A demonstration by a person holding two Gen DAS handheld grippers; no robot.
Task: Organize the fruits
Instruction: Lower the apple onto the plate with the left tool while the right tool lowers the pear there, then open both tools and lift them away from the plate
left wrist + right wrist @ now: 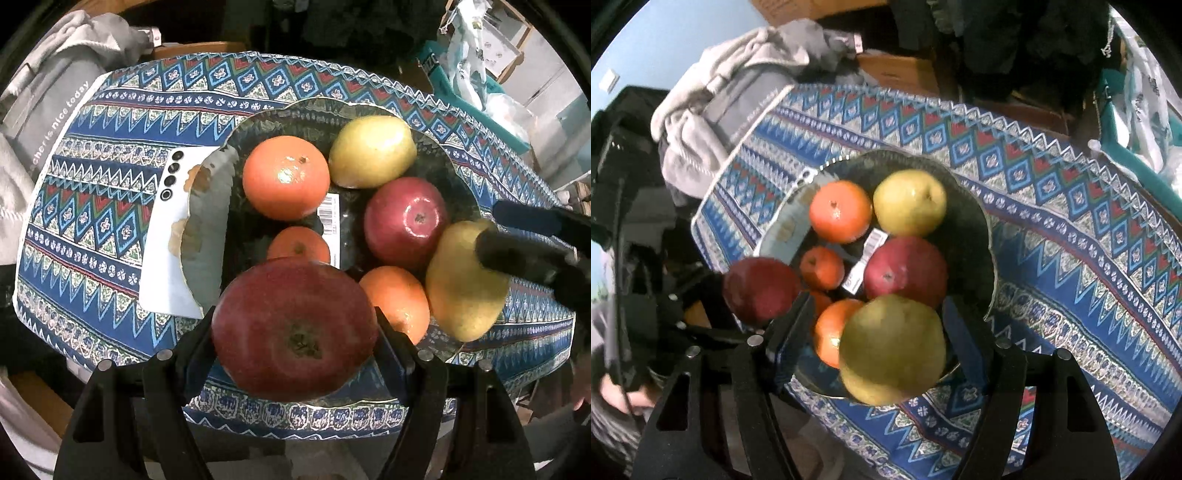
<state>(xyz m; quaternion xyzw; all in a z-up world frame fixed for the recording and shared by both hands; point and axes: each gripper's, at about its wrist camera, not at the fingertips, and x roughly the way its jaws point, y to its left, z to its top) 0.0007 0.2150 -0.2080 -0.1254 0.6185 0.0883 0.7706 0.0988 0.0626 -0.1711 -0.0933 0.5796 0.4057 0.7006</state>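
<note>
Left wrist view first: a big red apple (295,328) is clamped between the jaws of the left gripper (295,332), held over the near rim of the dark bowl (458,177), calyx end facing the camera. So that claw is clenched on fruit, not released.

Over on the right wrist view, a yellow-green pear (892,347) is grasped by the right gripper (875,332), also held just over the bowl's near edge. Its long axis runs roughly up and down in that picture, the fatter end seemingly nearer the lens, though that can't be called for sure with the fisheye bulge.

Already sitting in the bowl: a large orange (286,177), another pear (373,151), a second red apple (406,221), plus two smaller oranges (299,245) and a barcode label (330,214) on the bottom.

What could go wrong, as a guess: the bowl is pretty crowded, so fruit let go on the near side could be dropped onto the small oranges and rolled off the rim onto the patterned tablecloth (110,206). Both grippers are packed close together too, so a bump between them could easily be caused if both are lowered at once. A white phone (166,236) is tucked partly under the bowl's left edge, and the bowl could be tipped or rocked by weight landing there.
</note>
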